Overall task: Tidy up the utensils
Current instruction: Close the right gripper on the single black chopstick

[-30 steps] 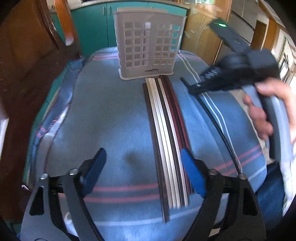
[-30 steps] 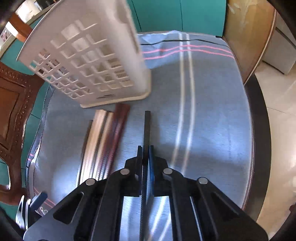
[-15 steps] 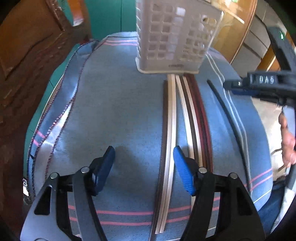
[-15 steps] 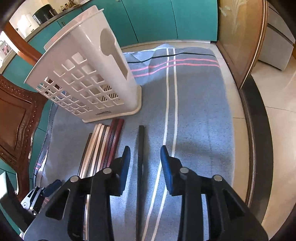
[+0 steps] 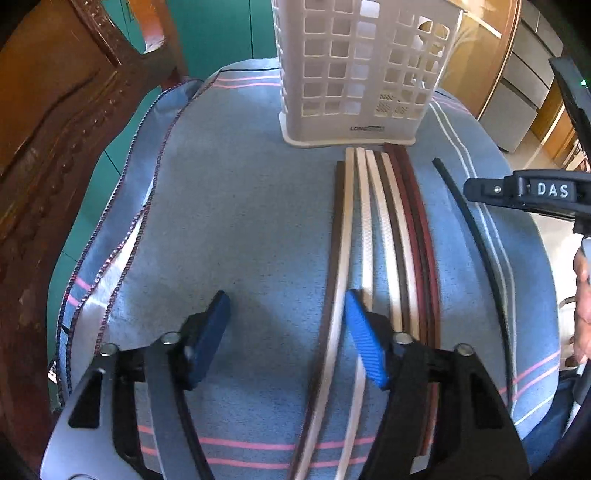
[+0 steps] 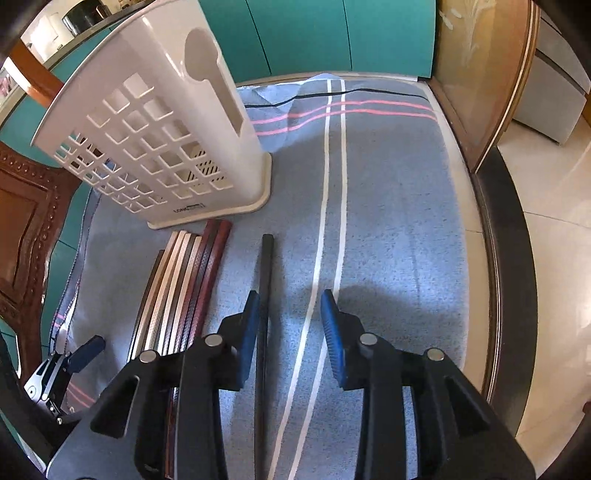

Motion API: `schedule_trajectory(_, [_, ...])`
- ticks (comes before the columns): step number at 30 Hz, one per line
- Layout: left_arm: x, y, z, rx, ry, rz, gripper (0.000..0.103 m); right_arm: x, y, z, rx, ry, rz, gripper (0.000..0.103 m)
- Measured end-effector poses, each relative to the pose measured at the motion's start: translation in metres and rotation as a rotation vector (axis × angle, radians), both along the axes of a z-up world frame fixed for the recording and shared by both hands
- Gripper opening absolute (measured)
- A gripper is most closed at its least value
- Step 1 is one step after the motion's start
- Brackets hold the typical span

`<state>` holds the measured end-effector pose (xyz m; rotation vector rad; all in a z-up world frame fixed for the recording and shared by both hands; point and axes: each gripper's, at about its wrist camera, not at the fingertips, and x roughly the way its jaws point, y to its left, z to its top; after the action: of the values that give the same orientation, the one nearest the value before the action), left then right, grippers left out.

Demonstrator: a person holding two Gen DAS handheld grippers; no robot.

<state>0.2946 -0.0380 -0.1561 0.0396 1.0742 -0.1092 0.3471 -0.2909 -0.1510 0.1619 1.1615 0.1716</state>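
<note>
Our left gripper [image 5: 284,332], jaws just narrowing, straddles the leftmost dark brown chopstick [image 5: 334,258] and pale cream chopstick [image 5: 345,236] near the white lattice basket [image 5: 354,66]; we risk pinching two. Our right gripper [image 6: 290,325] hangs released beside the black chopstick [image 6: 265,280].

basket [image 5: 354,70]: 1 | bundled sticks [image 5: 384,236]: about 7 | black stick [image 6: 264,295]: 1 | cloth [image 5: 236,221]: 1

A home dining room: carved wooden chair [image 5: 55,122], teal cabinets [image 6: 332,33], cloth-covered table [image 6: 388,192], tiled floor [image 6: 554,206].

The holder's [image 5: 354,70] top and the sticks' [image 5: 369,258] near ends are cut off.
</note>
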Motion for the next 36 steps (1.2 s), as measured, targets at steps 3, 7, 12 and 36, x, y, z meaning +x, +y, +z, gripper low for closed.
schedule_trajectory(3, [-0.005,-0.005,0.004,-0.022,0.014,-0.025,0.027,-0.003,0.003,-0.001,-0.007,0.002,0.002,0.036])
schedule_trajectory(7, [-0.007,-0.008,0.003,-0.049,0.023,-0.026,0.014,-0.007,0.007,-0.001,-0.010,0.005,0.009,0.038])
schedule_trajectory(12, [-0.024,0.001,0.014,-0.161,0.015,0.029,0.012,-0.011,0.012,-0.001,-0.017,0.005,0.018,0.038])
schedule_trajectory(36, [-0.004,-0.005,0.000,-0.038,-0.026,0.054,0.038,-0.023,0.024,-0.003,-0.065,0.007,0.044,0.049])
